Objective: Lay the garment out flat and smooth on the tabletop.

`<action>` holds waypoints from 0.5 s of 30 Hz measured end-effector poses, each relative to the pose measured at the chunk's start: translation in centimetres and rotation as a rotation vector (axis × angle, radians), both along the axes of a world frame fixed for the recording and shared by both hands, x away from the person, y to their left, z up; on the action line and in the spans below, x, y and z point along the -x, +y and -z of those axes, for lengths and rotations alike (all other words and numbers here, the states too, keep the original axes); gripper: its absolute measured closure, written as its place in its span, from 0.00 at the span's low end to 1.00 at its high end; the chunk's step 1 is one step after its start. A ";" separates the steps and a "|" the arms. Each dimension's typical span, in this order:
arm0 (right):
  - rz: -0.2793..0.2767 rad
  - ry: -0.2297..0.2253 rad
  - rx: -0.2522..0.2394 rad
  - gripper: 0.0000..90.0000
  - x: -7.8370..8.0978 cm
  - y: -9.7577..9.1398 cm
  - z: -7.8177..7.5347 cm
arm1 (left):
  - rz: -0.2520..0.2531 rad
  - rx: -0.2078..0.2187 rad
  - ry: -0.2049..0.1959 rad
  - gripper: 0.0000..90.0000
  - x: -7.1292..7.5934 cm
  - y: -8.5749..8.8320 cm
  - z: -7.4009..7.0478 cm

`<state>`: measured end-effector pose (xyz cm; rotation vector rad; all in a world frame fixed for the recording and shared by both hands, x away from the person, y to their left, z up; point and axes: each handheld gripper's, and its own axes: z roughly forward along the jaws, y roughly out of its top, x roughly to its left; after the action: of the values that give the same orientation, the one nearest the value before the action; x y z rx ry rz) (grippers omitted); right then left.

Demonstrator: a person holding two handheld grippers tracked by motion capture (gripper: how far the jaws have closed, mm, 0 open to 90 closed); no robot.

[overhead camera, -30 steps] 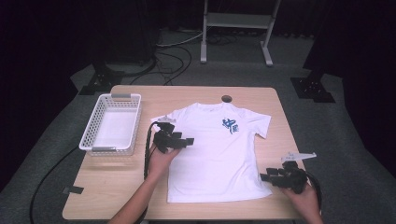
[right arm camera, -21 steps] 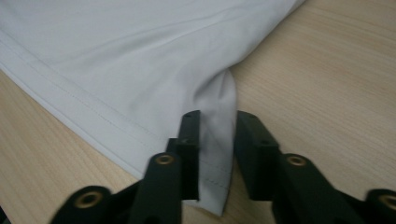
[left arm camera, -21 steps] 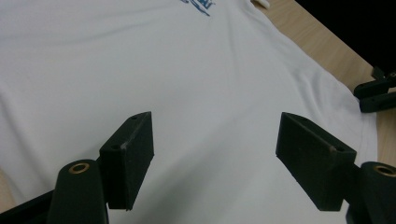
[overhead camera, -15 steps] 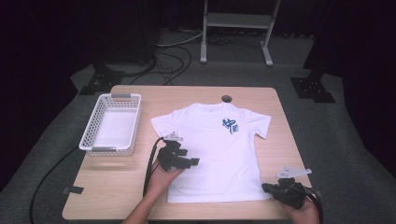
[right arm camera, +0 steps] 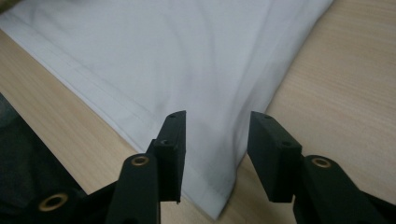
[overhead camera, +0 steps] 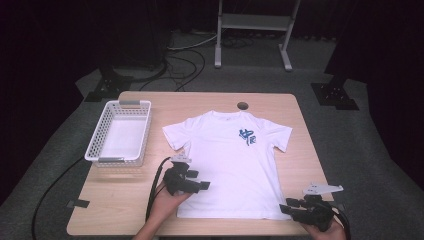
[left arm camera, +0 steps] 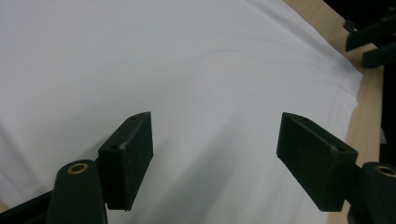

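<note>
I see flat white cotton T-shirt [overhead camera: 232, 165], long axis vertical in frame, collar toward top. White plastic mesh basket [overhead camera: 120, 132] at left, nothing blocking. Left gripper [overhead camera: 192, 185] released over shirt; right gripper [overhead camera: 292, 210] released, jaws just reopened astride hem corner.

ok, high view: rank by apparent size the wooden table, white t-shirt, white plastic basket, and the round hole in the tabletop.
1. Light wooden table, the largest.
2. White t-shirt with blue print, spread flat.
3. White plastic mesh basket, clearly smaller than the shirt.
4. Round hole in the tabletop, the smallest by far.
No close calls; all lie on one surface.
</note>
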<state>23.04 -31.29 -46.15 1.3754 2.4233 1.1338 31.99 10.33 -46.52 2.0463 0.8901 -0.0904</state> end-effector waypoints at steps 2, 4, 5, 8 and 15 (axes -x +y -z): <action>0.004 -0.009 -0.027 0.56 -0.2 0.0 0.0 | 0.016 -0.009 0.003 0.29 0.5 -0.1 0.1; 0.014 -0.019 -0.053 0.51 -0.4 0.0 -0.1 | 0.024 -0.016 0.014 0.29 0.9 -0.1 0.2; 0.022 -0.025 -0.071 0.47 -0.5 0.0 -0.1 | 0.025 -0.016 0.021 0.29 1.0 -0.1 0.4; 0.038 -0.026 -0.105 0.42 -0.8 -0.2 -0.1 | 0.034 -0.021 0.037 0.28 1.3 -0.1 0.6; 0.062 -0.030 -0.168 0.35 -1.5 -0.6 0.5 | 0.049 -0.008 0.048 0.27 2.3 0.3 0.8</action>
<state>24.53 -31.86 -46.65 1.4577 2.2935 1.3590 29.68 10.61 -47.36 2.0819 0.8711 -0.1639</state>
